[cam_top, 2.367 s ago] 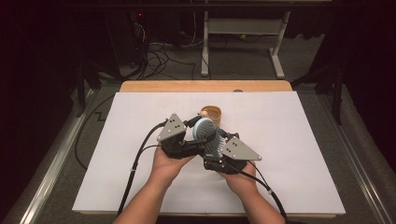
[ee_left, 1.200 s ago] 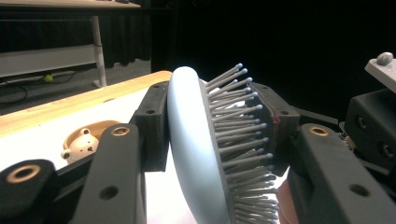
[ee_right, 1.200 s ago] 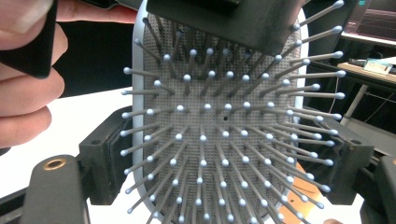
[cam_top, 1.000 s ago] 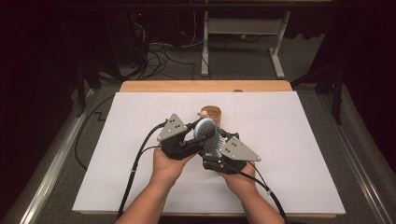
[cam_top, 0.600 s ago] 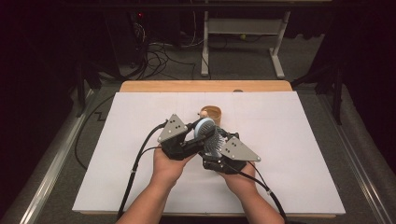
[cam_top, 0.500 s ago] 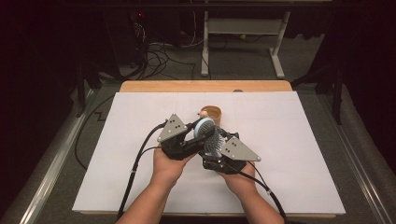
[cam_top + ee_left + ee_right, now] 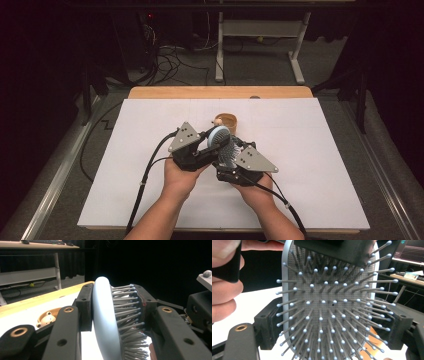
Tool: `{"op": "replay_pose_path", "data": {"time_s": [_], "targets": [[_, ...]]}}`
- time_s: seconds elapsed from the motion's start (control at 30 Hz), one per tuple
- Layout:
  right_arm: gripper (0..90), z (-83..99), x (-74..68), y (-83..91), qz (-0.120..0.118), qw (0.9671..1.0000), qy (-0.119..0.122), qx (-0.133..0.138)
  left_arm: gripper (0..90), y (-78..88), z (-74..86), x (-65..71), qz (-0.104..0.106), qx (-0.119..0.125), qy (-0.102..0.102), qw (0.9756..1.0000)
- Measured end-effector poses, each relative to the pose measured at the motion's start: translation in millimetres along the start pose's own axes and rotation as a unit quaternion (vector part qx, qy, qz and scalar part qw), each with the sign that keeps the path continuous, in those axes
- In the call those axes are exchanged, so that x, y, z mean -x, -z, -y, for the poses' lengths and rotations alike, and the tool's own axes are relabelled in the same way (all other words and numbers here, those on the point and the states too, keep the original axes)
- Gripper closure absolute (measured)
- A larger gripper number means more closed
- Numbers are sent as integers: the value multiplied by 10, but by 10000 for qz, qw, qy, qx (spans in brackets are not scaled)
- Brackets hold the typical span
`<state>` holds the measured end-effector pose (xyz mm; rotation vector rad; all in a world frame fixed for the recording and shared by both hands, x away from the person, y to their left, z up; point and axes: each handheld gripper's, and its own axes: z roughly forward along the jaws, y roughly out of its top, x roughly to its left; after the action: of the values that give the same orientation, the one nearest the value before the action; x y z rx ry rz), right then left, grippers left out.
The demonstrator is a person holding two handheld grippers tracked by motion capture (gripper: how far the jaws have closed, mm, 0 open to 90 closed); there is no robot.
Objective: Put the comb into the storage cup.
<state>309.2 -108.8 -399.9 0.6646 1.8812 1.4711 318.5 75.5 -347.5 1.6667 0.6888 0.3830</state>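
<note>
Hardly anything moves between the earlier looks and now: both hands hold still above the white tabletop (image 7: 310,165), and the left tongs (image 7: 216,140) finish pinching the hairbrush (image 7: 223,145) front to back. The right tongs (image 7: 231,152) clamp its edges, so it looks firmly shared. Pale blue back, grey ball-tipped bristles.

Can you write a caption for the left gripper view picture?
Left gripper squeezes a pale blue hairbrush, back against bristles.
</note>
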Motion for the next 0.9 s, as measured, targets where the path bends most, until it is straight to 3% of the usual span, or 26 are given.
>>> {"op": "replay_pose_path", "data": {"time_s": [0.5,0.77,0.9], "targets": [[149,12,35,-31,-170,9995,-233,-161,579,26,-22,11,-37,88,-47,9999],[7,15,57,-52,-274,9988,-340,-204,578,60,-35,-15,-117,133,-46,9998],[0,17,49,-61,-347,9986,-337,-233,578,73,-35,-26,-144,150,-45,9998]]}}
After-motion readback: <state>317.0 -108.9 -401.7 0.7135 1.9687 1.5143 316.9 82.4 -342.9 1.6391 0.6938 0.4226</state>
